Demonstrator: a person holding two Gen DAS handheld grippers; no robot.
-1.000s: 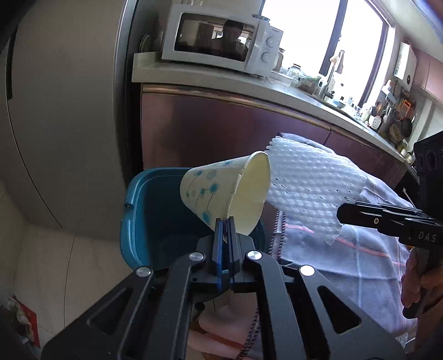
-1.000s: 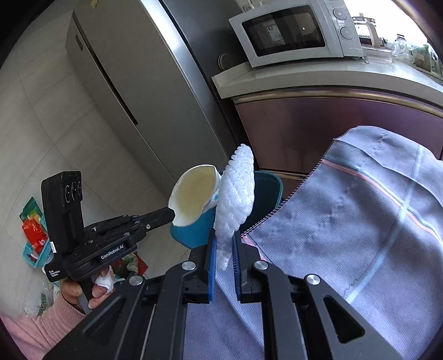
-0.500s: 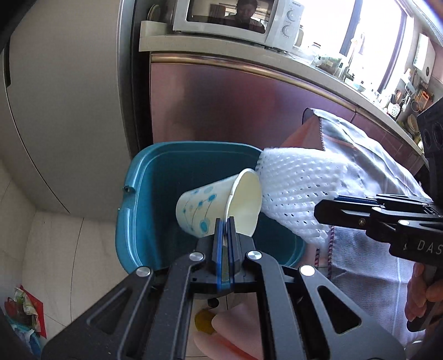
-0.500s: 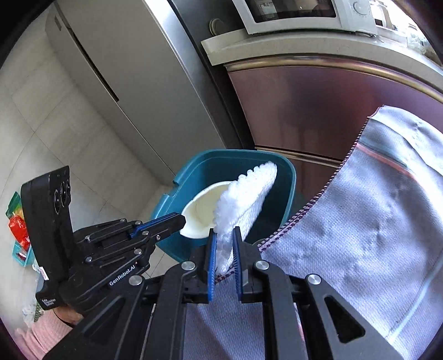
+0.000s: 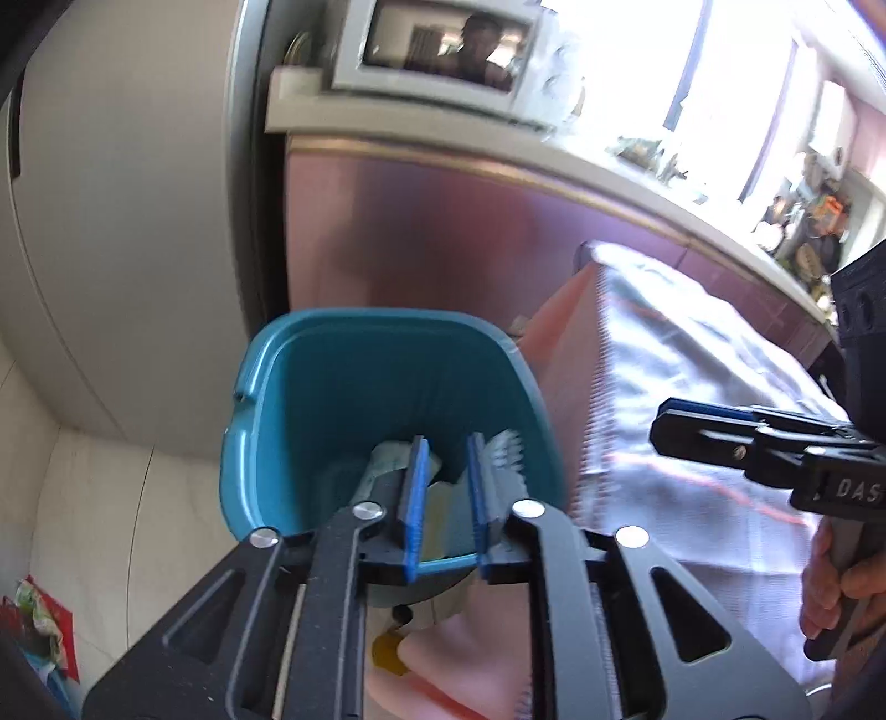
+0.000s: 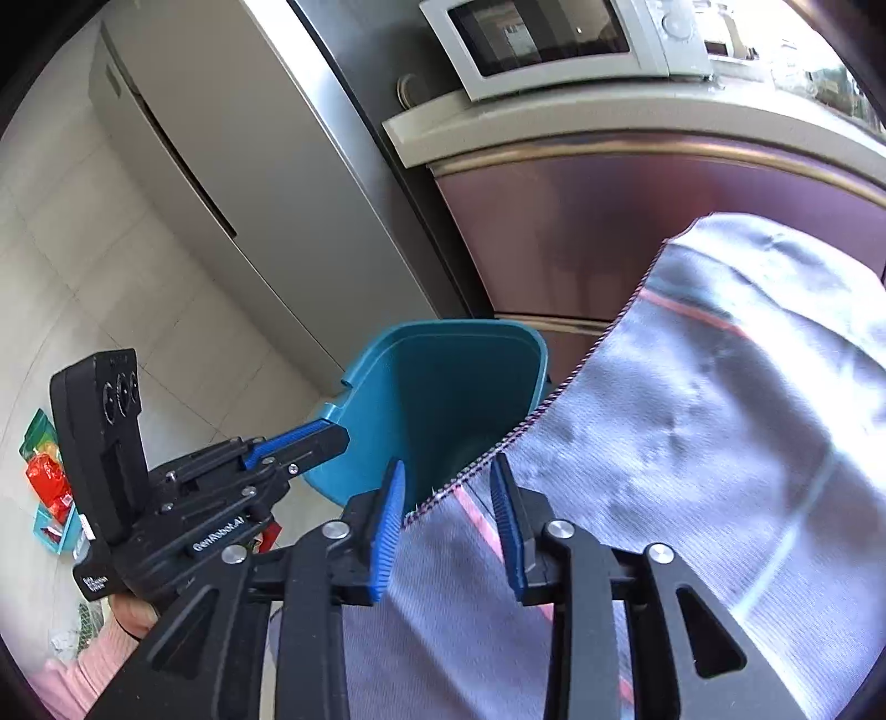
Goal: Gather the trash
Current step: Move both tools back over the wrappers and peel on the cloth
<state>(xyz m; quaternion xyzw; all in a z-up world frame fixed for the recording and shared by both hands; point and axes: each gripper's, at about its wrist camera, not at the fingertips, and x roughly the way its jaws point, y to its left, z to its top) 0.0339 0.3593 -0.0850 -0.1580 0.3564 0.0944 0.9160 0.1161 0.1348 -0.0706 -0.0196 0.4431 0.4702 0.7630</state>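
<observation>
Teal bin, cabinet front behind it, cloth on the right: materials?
Teal bin: looks like moulded plastic, smooth with a soft sheen, rounded one-piece rim. Cabinet front: glossy reddish-brown panel, likely metal or laminate, since it gives blurred reflections; can't tell which. Cloth: woven fabric, matte grey with pink and pale stripes, stitched edge, fine ribbed weave.

I'm in a home kitchen. A white microwave sits on a pale countertop above glossy maroon cabinet fronts. A tall steel fridge stands to the left on a pale tiled floor. Far right, bright windows over cluttered counter odds and ends. A striped cloth covers the near table.
</observation>
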